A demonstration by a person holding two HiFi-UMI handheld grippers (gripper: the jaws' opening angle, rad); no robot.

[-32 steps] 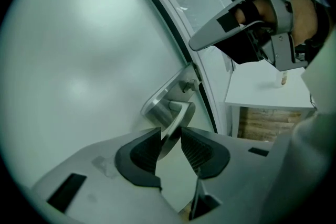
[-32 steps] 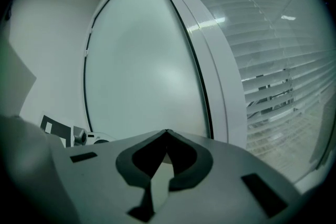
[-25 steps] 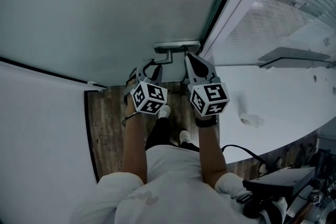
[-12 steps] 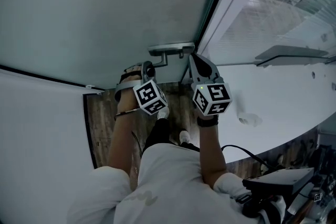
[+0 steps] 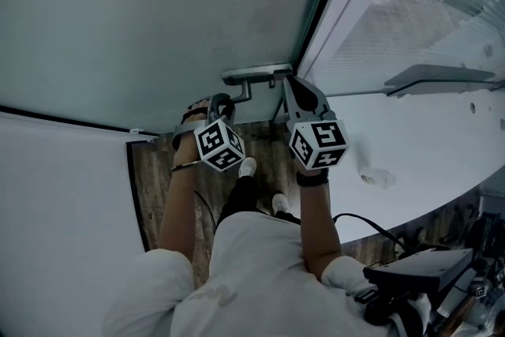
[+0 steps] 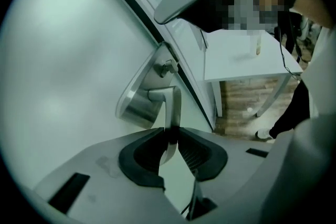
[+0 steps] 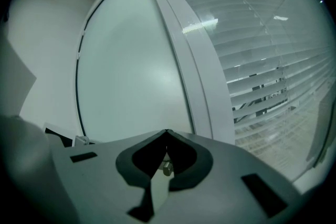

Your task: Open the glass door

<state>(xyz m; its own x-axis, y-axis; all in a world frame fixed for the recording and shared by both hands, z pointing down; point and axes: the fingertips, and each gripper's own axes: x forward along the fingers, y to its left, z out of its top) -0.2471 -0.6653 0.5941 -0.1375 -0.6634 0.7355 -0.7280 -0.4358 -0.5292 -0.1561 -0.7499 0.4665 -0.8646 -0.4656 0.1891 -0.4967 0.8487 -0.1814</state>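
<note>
"Door [image 5: 158, 12] dead ahead, closed against its frame [image 5: 347, 4]. What's new?"
"Left tongs [image 6: 170, 139] have just been closing and now pinch the handle [image 6: 170, 105] (its lever end), so the press-down can start, I'd say."
"Does the head view show that?"
"No, the cube [image 5: 219, 146] hides it. It does place the right tongs [image 5: 290, 84] beside the frame; their own view shows them pinched together, empty."

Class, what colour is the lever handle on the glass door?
The lever handle is silver-grey, like brushed metal. It shows best in the left gripper view.
</note>
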